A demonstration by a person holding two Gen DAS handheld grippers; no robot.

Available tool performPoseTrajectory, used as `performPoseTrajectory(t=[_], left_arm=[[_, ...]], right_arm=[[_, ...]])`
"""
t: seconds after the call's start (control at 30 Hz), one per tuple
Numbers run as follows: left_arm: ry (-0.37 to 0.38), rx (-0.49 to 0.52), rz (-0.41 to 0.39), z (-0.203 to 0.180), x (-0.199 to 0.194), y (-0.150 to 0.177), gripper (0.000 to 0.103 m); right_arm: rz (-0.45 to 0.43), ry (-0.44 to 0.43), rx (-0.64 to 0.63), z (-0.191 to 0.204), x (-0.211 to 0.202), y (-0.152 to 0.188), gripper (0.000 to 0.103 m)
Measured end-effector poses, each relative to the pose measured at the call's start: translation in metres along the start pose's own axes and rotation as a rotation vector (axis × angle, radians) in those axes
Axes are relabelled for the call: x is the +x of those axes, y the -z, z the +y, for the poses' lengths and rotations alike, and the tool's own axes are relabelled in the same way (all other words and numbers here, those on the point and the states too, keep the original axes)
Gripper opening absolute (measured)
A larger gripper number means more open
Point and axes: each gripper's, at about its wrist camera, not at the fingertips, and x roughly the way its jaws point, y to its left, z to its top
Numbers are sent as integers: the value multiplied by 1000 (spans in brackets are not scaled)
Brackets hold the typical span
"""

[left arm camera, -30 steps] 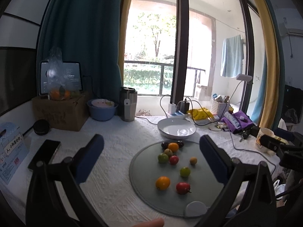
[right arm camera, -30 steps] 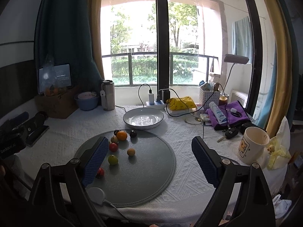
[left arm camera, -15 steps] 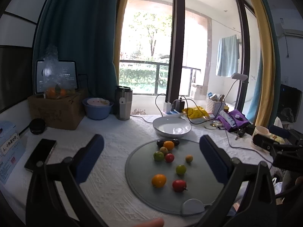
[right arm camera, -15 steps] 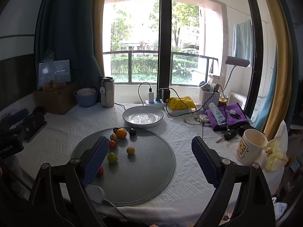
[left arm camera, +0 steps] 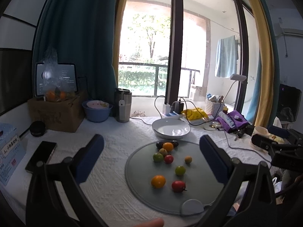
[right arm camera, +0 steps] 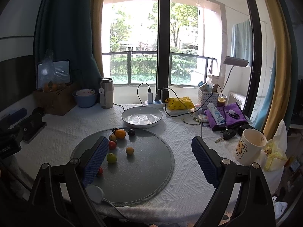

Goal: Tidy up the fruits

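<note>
Several small fruits lie on a round grey mat (left arm camera: 198, 187) (right arm camera: 144, 170): an orange one (left arm camera: 158, 181), a red tomato (left arm camera: 178, 186), green ones (left arm camera: 180, 170) (right arm camera: 111, 157), a small yellow one (left arm camera: 188, 159) (right arm camera: 129, 150) and a cluster with an orange fruit (left arm camera: 168, 146) (right arm camera: 120, 134) at the mat's far edge. An empty white bowl (left arm camera: 171, 128) (right arm camera: 141, 117) stands just behind the mat. My left gripper (left arm camera: 151, 162) and right gripper (right arm camera: 149, 162) are both open and empty, held above the table's near side.
A steel tumbler (left arm camera: 123, 105), a blue bowl (left arm camera: 97, 110) and a cardboard box (left arm camera: 55, 111) with bagged oranges stand at the back left. A phone (left arm camera: 40, 157) lies left. A mug (right arm camera: 250, 149), keys (right arm camera: 227, 134), a purple cloth (right arm camera: 227, 117) and cables (right arm camera: 181, 111) are on the right.
Both grippers have drifted slightly; the left wrist view has shifted a little so the mat sits lower and nearer centre. Nothing was grasped or moved.
</note>
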Motion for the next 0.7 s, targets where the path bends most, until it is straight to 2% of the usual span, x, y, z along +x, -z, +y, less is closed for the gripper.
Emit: performPoseTrajectory(t=[0.7], left_arm=[[11,2,18,-2,4,5,102]], right_arm=[[20,-7,-8,4,7,1,91]])
